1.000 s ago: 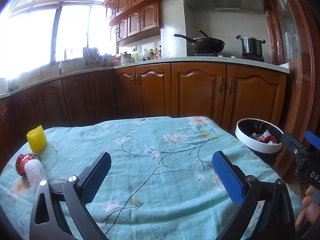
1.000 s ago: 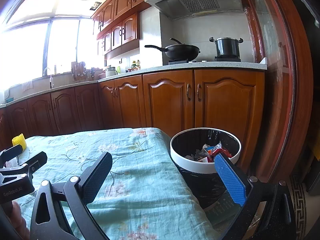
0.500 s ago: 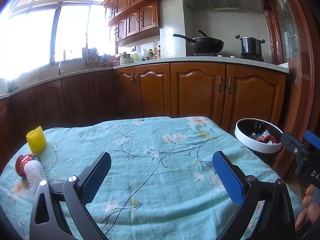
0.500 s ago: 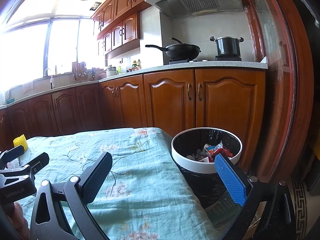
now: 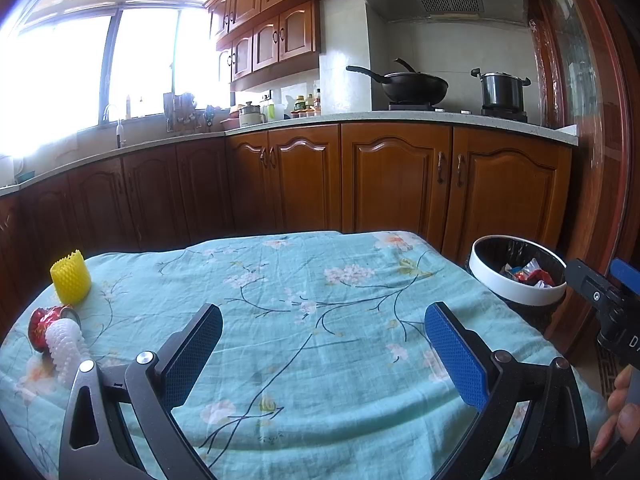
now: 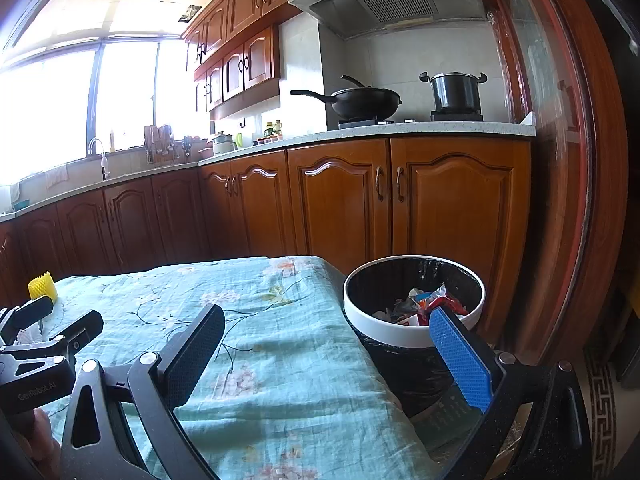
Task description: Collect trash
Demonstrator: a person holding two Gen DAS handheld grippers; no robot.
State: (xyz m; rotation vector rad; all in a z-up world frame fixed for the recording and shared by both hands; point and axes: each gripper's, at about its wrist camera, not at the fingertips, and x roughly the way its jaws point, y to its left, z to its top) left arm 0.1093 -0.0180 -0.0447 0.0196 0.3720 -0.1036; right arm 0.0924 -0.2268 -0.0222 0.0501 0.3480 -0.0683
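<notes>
While both claws are held spread with nothing between their pads, the left claw [image 5: 322, 350] is seen above the counter [image 5: 320, 280] with its floral cloth. At ten o'clock from it, near the cloth's edge, a yellow foam net [image 5: 71, 278], a red can [image 5: 42, 326] and a white foam net [image 5: 66, 350] are found. The right claw [image 6: 326, 352] is kept by the trash bin [image 6: 414, 338], at two o'clock, where wrappers [image 6: 432, 304] are lying.
</notes>
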